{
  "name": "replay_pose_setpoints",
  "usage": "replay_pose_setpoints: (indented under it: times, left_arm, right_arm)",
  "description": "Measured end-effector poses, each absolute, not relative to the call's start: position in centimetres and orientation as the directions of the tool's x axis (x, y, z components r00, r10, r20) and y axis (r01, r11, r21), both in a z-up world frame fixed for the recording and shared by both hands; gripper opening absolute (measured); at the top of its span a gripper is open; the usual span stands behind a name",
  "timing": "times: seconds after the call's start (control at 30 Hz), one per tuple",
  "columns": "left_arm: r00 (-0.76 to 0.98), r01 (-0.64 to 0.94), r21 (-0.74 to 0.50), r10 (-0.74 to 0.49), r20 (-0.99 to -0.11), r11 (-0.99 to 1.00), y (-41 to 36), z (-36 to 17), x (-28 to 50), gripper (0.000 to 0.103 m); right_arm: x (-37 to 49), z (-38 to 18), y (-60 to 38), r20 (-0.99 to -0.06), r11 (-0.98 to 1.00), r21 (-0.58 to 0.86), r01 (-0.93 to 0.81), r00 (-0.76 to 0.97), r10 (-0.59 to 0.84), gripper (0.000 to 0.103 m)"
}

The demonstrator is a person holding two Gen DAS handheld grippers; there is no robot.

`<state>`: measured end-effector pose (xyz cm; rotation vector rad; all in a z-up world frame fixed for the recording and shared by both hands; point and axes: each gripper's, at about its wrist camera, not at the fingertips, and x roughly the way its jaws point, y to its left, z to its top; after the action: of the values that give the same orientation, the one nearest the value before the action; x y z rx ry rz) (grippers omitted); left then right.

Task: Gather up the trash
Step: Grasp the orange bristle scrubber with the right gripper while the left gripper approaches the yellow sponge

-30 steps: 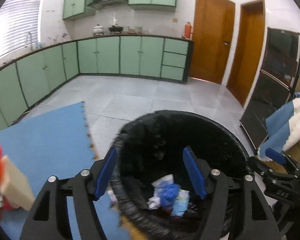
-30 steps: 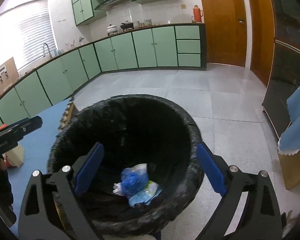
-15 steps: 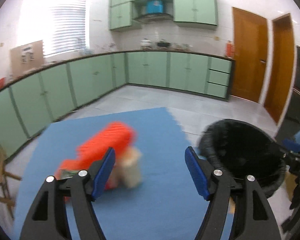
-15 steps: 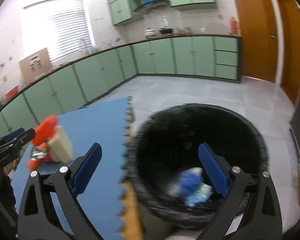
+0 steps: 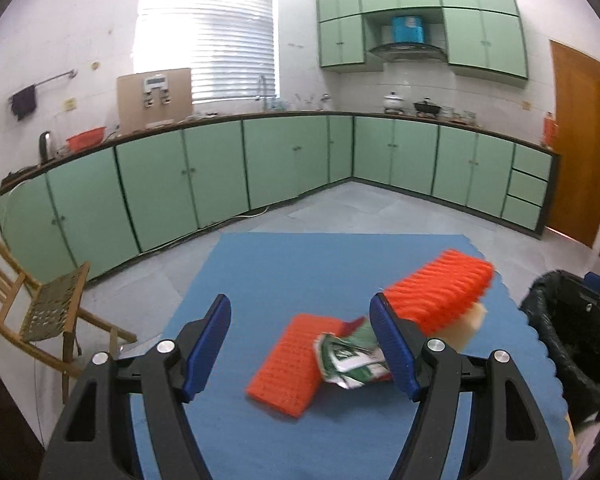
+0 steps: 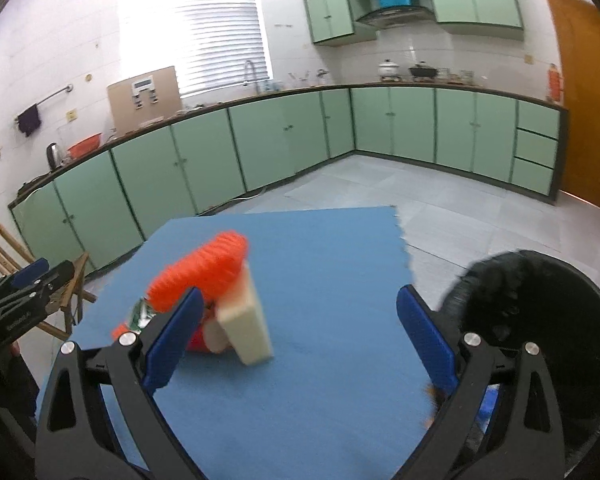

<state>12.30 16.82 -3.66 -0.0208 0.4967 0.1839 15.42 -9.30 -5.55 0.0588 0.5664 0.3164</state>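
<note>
Held left gripper (image 5: 300,344) and right gripper (image 6: 296,336) with jaws apart, empty, above blue foam mat (image 5: 300,264). Located crumpled green-and-white wrapper (image 5: 350,358) between ridged orange plastic pieces (image 5: 290,364); black-lined round bin (image 6: 540,320) at 3 o'clock.

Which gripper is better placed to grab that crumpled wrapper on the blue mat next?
Left. The left gripper is open with the wrapper lying between its fingers. From the right gripper, also open, the wrapper is mostly hidden behind the orange brushes.
</note>
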Motion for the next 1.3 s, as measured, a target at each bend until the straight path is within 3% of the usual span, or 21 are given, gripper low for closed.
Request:
replay_pose_setpoints:
  times: [0.3,0.53,0.6,0.67,0.83,1.3]
  left_arm:
    - [0.858,-0.201,0.027,0.189,-0.477,0.979,18.2,-4.3,13.9,0.071]
    - [0.849,-0.222,0.020,0.204,-0.488,0.975,19.2,-4.5,14.6,0.071]
    - [0.847,-0.225,0.018,0.205,-0.490,0.974,19.3,-4.5,14.7,0.071]
    - [0.847,-0.226,0.016,0.204,-0.492,0.974,19.4,-4.6,14.7,0.071]
    - [0.846,-0.220,0.015,0.199,-0.494,0.975,19.4,-4.6,14.7,0.071]
    - [0.866,-0.186,-0.009,0.160,-0.474,0.983,17.5,-3.1,13.4,0.071]
  right_arm:
    - [19.2,-6.4,-4.6,-0.554,0.939,0.141,-0.315,0.760,0.338,0.093]
    - [20.9,-7.0,-3.4,-0.591,0.928,0.156,-0.338,0.721,0.362,0.079]
    - [21.2,-7.2,-3.2,-0.598,0.919,0.174,-0.354,0.703,0.384,0.071]
    - [21.2,-7.2,-3.0,-0.602,0.905,0.189,-0.381,0.683,0.414,0.049]
    - [20.5,-6.8,-2.3,-0.595,0.865,0.204,-0.459,0.643,0.481,0.021]
    - [16.4,-3.5,-3.2,-0.523,0.830,0.211,-0.517,0.657,0.543,0.018]
